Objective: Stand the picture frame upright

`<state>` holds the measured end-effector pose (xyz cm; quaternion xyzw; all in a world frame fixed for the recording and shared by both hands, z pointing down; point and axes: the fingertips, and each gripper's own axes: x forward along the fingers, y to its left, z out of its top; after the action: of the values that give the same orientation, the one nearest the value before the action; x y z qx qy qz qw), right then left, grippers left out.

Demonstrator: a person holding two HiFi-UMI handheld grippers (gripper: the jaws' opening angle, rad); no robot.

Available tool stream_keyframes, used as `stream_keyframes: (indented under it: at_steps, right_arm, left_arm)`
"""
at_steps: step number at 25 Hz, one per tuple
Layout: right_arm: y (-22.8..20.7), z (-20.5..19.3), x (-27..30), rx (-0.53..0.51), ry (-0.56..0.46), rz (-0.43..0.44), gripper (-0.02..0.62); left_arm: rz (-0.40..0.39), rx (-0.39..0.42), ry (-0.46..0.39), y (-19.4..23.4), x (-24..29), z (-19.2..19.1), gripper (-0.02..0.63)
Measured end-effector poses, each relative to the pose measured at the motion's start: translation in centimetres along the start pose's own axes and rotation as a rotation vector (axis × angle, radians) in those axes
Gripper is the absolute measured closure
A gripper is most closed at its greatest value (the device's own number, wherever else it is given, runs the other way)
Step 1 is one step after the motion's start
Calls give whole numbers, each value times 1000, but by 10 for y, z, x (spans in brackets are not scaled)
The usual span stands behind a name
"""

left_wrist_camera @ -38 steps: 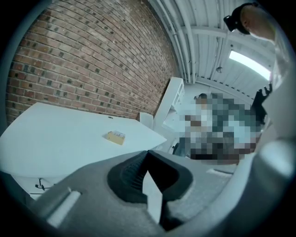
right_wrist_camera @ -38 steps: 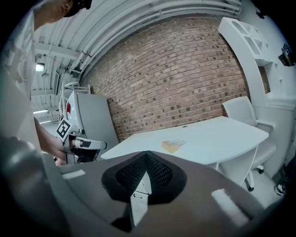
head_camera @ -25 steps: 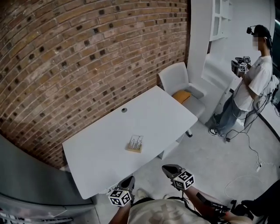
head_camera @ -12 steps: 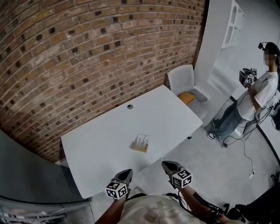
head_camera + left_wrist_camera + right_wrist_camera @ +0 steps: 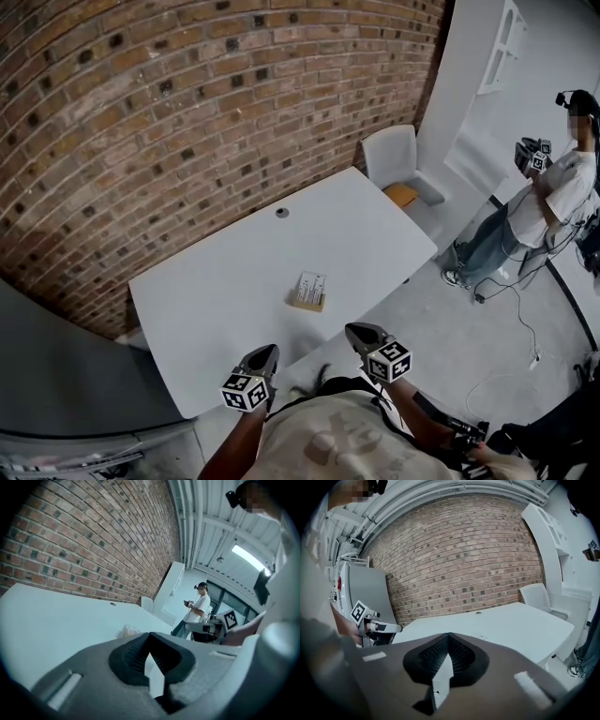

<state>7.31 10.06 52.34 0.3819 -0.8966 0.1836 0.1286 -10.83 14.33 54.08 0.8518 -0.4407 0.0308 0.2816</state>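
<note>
Brick wall (image 5: 187, 112) behind a white table (image 5: 206, 300); 2 shut grippers wait at its near edge.

On the tabletop the picture frame (image 5: 309, 291) lies flat, toward the near edge and roughly midway along it. Both the left gripper (image 5: 265, 351) and the right gripper (image 5: 362, 331) have their jaws pressed together with nothing between them; they hover side by side just off the table's edge, clear of the frame. 1 white chair (image 5: 394, 159) stands at the far corner, and another person (image 5: 553, 197) stands off to the right.
</note>
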Motion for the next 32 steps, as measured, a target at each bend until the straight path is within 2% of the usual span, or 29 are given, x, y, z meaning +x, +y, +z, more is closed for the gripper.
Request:
stream_keyframes:
  at_steps: [8, 13, 20, 26, 32]
  right_arm:
    - [-4, -5, 47, 6, 53, -3, 591]
    - [-12, -10, 69, 35, 104, -23, 591]
    - [-33, -18, 96, 96, 170, -23, 589]
    - [-53, -27, 119, 122, 217, -17, 589]
    - [-74, -41, 136, 205, 299, -52, 589]
  left_arm:
    - [-27, -12, 21, 14, -1, -3, 604]
    - [-90, -57, 5, 17, 12, 9, 604]
    - [-50, -64, 87, 42, 51, 21, 604]
    - [-85, -92, 111, 56, 89, 38, 603]
    - [-102, -66, 212, 71, 126, 36, 603]
